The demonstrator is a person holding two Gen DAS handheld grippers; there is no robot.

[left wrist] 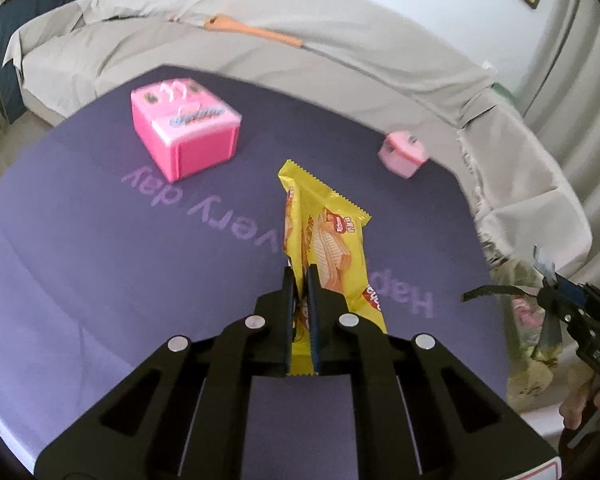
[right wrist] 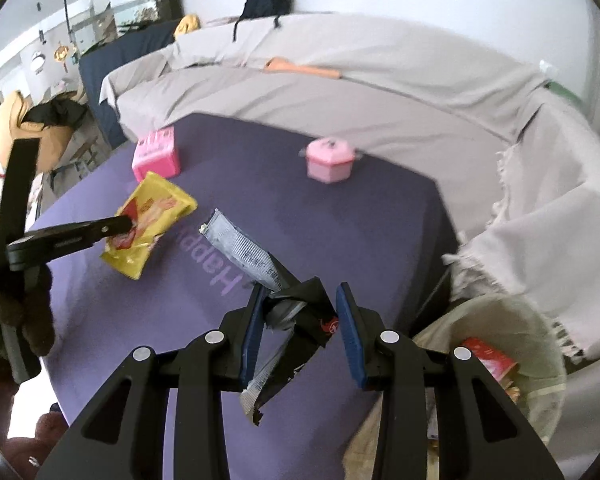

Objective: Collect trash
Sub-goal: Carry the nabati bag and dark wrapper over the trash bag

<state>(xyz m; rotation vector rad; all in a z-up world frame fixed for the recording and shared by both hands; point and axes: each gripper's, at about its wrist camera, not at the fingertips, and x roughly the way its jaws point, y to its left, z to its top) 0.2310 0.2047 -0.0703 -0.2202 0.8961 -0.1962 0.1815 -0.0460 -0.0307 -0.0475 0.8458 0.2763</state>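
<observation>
Left wrist view: left gripper pinches yellow wrapper.

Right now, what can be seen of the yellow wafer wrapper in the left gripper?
The yellow crinkly foil wafer wrapper has zigzag-cut ends, a printed picture of wafers and a red logo. It looks creased and flattened. The left gripper pinches it near one end between its blue-padded fingers, holding it lifted above the purple tablecloth, its free end pointing away from the camera. From the right wrist view, the wrapper hangs clear of the cloth, with nothing else touching it.
</observation>
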